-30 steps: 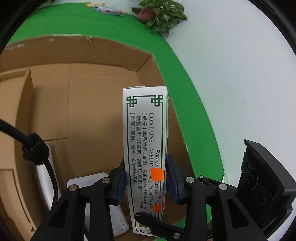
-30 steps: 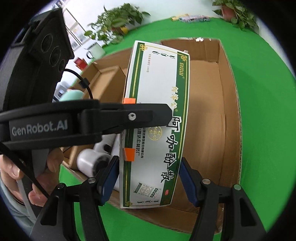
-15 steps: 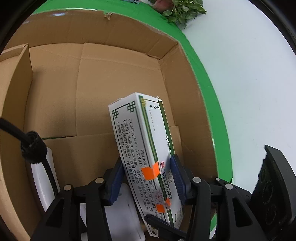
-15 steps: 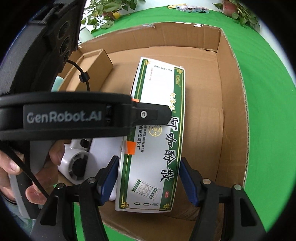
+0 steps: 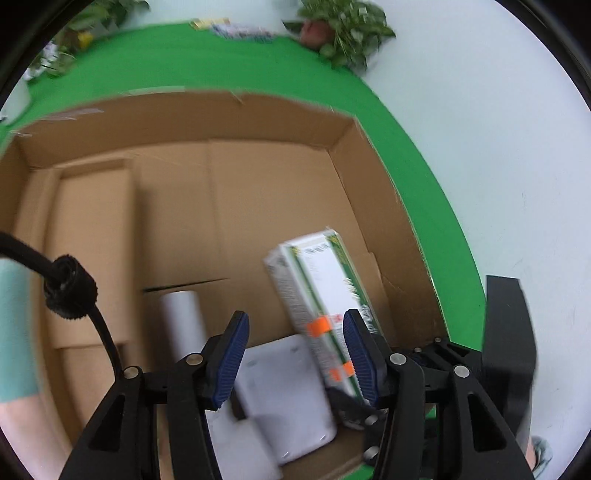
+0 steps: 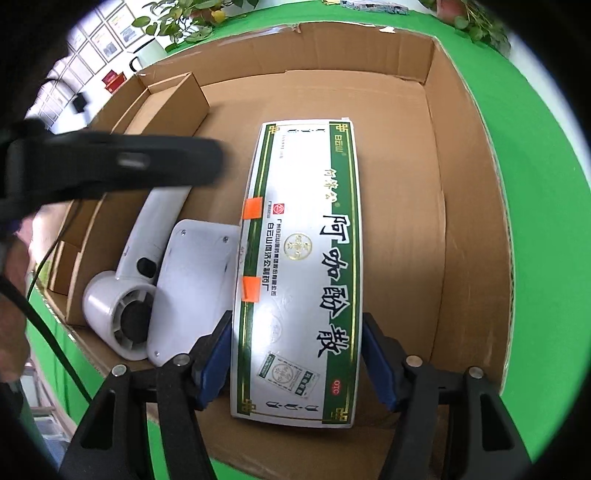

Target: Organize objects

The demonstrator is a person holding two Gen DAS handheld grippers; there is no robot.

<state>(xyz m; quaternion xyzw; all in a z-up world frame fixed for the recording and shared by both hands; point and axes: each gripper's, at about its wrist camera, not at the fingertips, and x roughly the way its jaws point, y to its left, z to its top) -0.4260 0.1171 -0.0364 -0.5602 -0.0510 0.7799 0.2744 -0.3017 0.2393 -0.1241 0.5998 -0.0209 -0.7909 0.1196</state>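
Note:
A long white-and-green medicine box (image 6: 299, 266) lies low inside the open cardboard carton (image 6: 469, 184), along its right side. My right gripper (image 6: 297, 358) is shut on the box's near end, a blue pad on each long edge. In the left wrist view the same medicine box (image 5: 321, 295) leans by the right-hand finger. My left gripper (image 5: 299, 354) is open and its jaws are opening. The left pad stands well apart from the box. From the right wrist view the left gripper's body is a blurred black bar at the left.
A white hair dryer (image 6: 122, 306) and a flat white device (image 6: 195, 280) lie in the carton left of the medicine box. A small brown box (image 6: 173, 103) sits at the carton's far left. Green cloth (image 6: 535, 221) surrounds the carton; potted plants (image 5: 343, 29) stand behind.
The left gripper has let go of the medicine box and drawn away to the left. The right gripper has lowered the box from upright down into the carton.

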